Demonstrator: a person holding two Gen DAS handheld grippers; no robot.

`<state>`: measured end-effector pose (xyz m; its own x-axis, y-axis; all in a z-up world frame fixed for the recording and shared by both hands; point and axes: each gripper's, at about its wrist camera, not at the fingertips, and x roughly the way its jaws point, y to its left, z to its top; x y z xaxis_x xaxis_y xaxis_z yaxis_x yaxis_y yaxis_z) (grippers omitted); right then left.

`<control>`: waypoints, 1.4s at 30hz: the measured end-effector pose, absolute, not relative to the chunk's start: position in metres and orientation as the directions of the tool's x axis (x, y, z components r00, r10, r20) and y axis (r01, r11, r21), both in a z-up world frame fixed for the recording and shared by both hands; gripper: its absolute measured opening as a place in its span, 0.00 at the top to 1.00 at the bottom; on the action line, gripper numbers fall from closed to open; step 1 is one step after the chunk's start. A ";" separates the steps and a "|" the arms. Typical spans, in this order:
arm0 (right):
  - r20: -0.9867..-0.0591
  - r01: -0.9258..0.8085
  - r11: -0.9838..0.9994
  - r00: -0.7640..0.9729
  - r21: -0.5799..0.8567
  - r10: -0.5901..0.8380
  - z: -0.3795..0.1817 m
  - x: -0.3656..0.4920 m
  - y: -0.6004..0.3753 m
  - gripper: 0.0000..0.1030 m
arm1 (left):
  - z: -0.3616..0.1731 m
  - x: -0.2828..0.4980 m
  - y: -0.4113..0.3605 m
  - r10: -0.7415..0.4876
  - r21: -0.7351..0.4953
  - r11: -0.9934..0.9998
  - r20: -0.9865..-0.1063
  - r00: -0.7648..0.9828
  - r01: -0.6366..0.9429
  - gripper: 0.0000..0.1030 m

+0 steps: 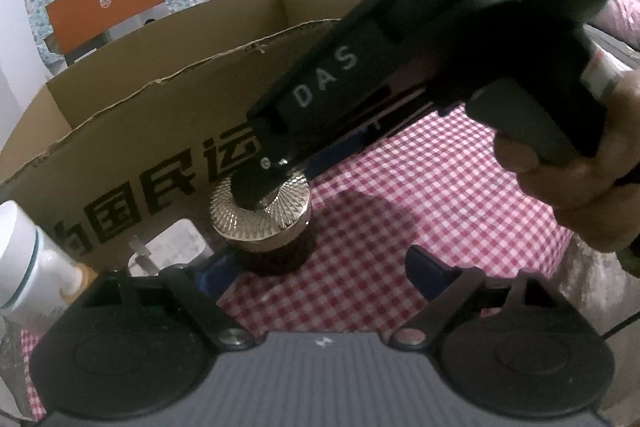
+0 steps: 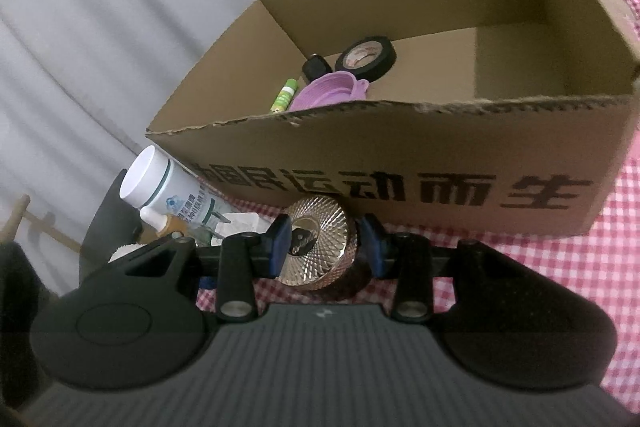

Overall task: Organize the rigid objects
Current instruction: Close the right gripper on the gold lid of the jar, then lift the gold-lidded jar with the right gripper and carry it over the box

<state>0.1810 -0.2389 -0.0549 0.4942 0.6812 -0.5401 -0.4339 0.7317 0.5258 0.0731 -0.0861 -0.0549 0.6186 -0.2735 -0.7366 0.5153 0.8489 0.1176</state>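
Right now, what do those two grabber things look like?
Both are black. The left gripper and right gripper each have two round black discs, silver pivot screws, a ribbed grey body with a small white mark, and blue pads. The right one's side reads "DAS" in white, with a white label behind.

A glossy, ridged metallic jar lid gleams against matt corrugated cardboard box and checked cloth.
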 end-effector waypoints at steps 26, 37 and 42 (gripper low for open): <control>-0.515 -0.266 0.748 0.585 0.608 0.626 -0.073 0.152 -0.311 0.60 | -0.062 0.089 -0.149 -0.314 0.187 0.762 -0.731 0.607 0.619 0.22; -0.499 -0.255 0.730 0.586 0.634 0.638 -0.077 0.154 -0.312 0.60 | -0.056 0.108 -0.140 -0.297 0.145 0.805 -0.741 0.602 0.575 0.43; -0.503 -0.255 0.729 0.580 0.635 0.641 -0.077 0.148 -0.310 0.59 | -0.056 0.102 -0.138 -0.296 0.137 0.806 -0.749 0.593 0.576 0.43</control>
<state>0.1479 -0.3103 -0.0771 0.5802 0.6407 -0.5029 -0.2545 0.7292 0.6352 0.1020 -0.1380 -0.0560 0.5926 -0.2957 -0.7493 0.5756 0.8062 0.1371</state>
